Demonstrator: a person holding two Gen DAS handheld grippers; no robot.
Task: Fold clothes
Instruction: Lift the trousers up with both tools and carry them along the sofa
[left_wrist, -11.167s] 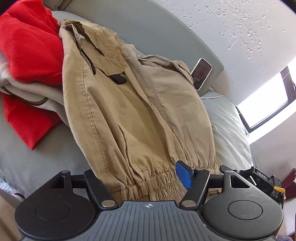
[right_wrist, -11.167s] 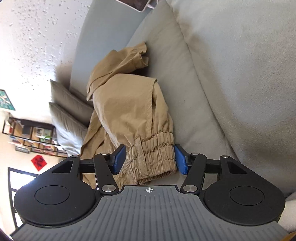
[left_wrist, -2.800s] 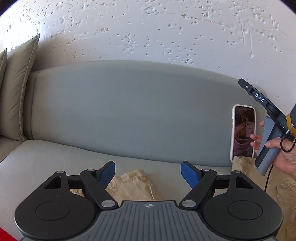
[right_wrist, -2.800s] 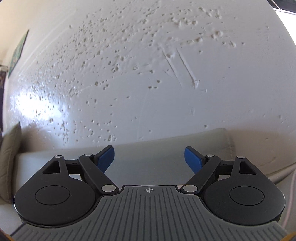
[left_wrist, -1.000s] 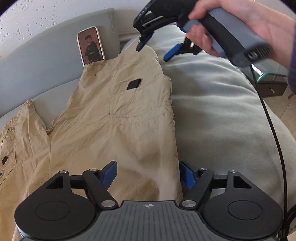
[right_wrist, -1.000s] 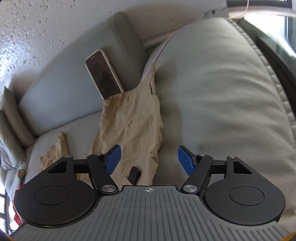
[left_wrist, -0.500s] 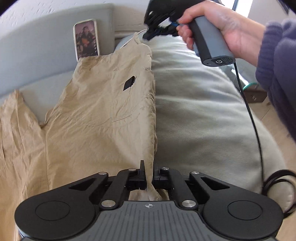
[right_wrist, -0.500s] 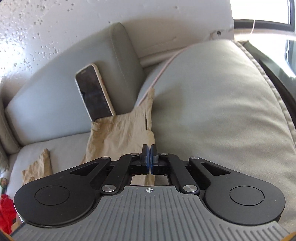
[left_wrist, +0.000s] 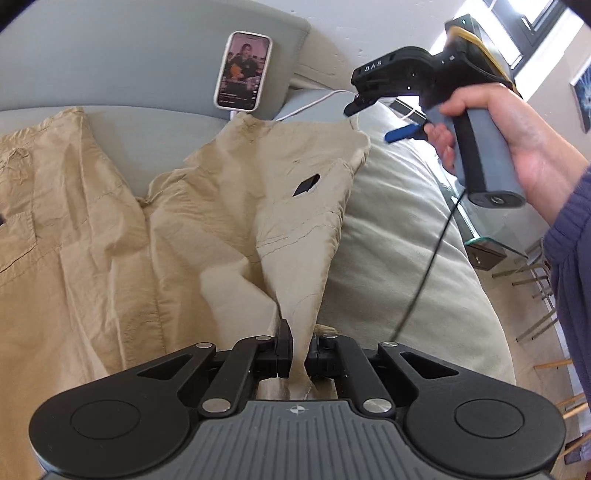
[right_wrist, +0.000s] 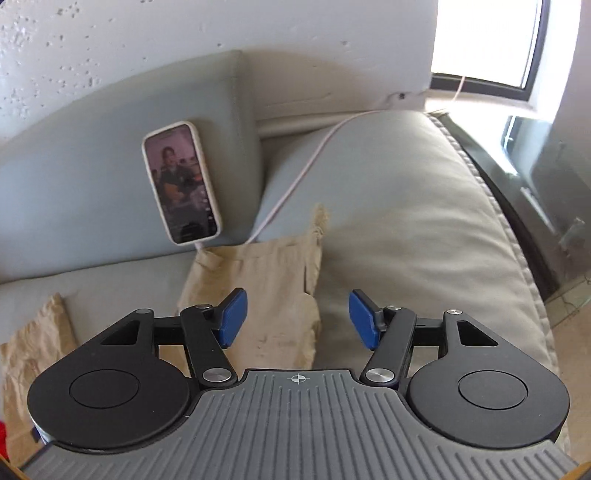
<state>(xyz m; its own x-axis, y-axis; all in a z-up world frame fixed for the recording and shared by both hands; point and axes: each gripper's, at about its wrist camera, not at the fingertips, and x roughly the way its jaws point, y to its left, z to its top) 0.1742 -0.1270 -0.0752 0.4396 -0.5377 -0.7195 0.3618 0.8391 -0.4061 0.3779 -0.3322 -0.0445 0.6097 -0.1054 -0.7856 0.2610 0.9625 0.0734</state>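
Note:
Tan trousers (left_wrist: 207, 221) lie spread on the grey sofa seat, waist end toward the sofa back. My left gripper (left_wrist: 298, 350) is shut on the near edge of the right trouser leg and lifts it into a ridge. My right gripper (right_wrist: 297, 319) is open and empty, held above the trousers' waist corner (right_wrist: 266, 280). In the left wrist view the right gripper (left_wrist: 373, 103) hangs over that corner, apart from the cloth. A black tag (left_wrist: 306, 182) shows on the trousers.
A phone (left_wrist: 242, 70) with a lit screen leans on the sofa back (left_wrist: 110, 55), on a white charging cable (right_wrist: 295, 177). A large grey cushion (left_wrist: 399, 236) lies right of the trousers. A glass side table (left_wrist: 491, 236) stands beyond it.
My right gripper has opened and let go of the waist corner, then risen off it. My left gripper stays shut on the leg edge and has lifted it, bunching the cloth.

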